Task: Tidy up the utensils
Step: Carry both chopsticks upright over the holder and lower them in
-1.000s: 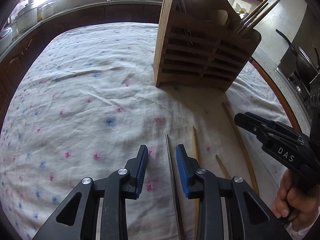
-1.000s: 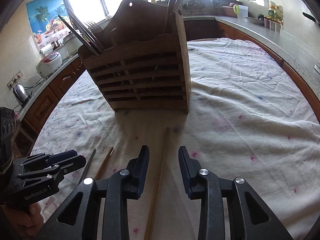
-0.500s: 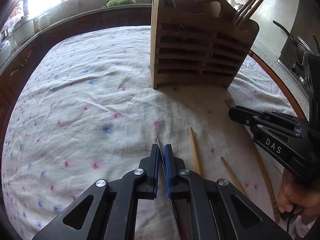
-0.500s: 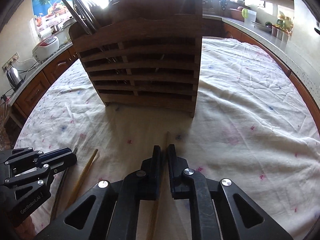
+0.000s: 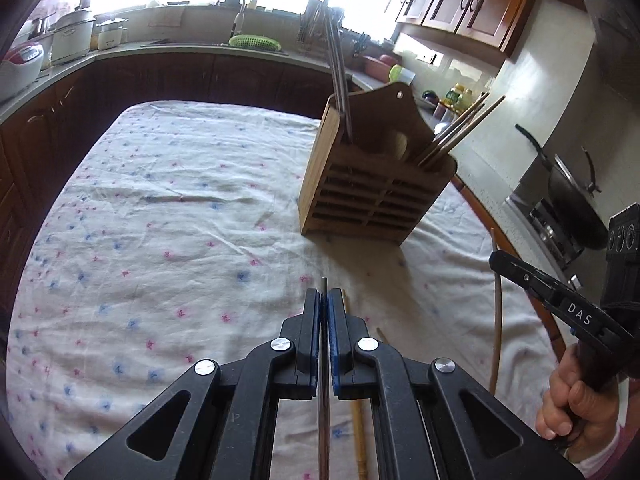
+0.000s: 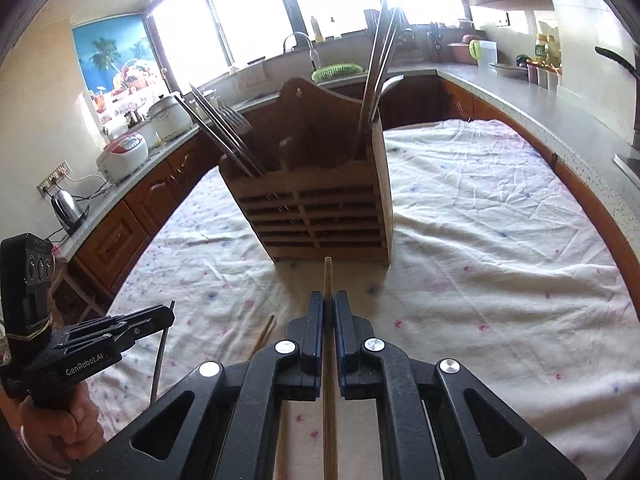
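A: Left wrist view: the left gripper [image 5: 324, 312] has its fingers [image 5: 310, 320] clamped on a thin metal chopstick [image 5: 323, 400]. The rod runs between the blue pads and its tip projects just past them.

B: Right wrist view: the right gripper [image 6: 328, 316] has its fingers [image 6: 345, 320] clamped on a wooden chopstick [image 6: 329, 400]. Its tip projects forward toward the base of the wooden utensil holder [image 6: 320, 216].

A: Holder position: upright on the cloth-covered surface [image 5: 160, 220], ahead of both grippers. In the left wrist view it carries metal utensils in the left compartment and wooden chopsticks [image 5: 460, 132] leaning out at the right.

B: Confirmed. In the right wrist view, metal chopsticks and forks [image 6: 224, 128] lean out at the left of the holder; long metal handles [image 6: 376, 76] stand at its right.

A: Loose items: one bamboo chopstick [image 5: 358, 432] lies on the cloth just right of the left gripper, and a second short piece [image 5: 382, 334] shows beside it.

B: Both held chopsticks appear clear of the cloth. The person's hand [image 5: 576, 404] grips the right gripper's handle at the right edge of the left wrist view.
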{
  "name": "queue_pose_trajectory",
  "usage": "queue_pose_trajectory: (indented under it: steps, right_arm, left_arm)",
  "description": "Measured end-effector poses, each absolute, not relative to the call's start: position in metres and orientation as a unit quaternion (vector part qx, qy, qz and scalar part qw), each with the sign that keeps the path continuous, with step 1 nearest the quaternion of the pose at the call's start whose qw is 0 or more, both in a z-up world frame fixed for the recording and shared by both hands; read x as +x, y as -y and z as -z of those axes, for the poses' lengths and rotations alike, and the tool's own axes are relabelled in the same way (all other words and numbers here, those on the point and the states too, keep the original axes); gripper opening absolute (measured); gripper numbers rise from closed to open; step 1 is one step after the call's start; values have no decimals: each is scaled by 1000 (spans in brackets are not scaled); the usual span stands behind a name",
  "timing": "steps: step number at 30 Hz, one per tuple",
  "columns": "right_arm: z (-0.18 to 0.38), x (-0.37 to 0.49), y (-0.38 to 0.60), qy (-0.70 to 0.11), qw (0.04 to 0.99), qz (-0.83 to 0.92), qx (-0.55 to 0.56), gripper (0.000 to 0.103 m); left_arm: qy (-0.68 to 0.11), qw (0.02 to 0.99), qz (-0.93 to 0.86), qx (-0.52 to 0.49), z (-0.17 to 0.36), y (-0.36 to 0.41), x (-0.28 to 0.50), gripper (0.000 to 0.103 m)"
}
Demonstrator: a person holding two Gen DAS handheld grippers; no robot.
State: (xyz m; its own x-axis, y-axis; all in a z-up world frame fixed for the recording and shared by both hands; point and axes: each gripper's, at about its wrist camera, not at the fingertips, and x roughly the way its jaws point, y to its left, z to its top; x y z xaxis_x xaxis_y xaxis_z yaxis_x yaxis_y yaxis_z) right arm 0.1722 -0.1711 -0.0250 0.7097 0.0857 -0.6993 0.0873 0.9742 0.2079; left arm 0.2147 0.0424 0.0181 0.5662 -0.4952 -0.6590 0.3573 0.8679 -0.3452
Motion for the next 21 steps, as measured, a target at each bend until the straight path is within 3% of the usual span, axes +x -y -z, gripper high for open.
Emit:
queue_pose_trajectory:
  steps: [12, 21]
  right_arm:
    - [-65, 131, 175, -271, 955, -3, 118, 5]
    - [-79, 130, 175, -251, 960, -7, 122, 5]
  left_arm:
    - [-315, 905, 262, -118, -83, -92, 163, 2]
    - [-301, 909, 261, -117, -93, -97, 158, 2]
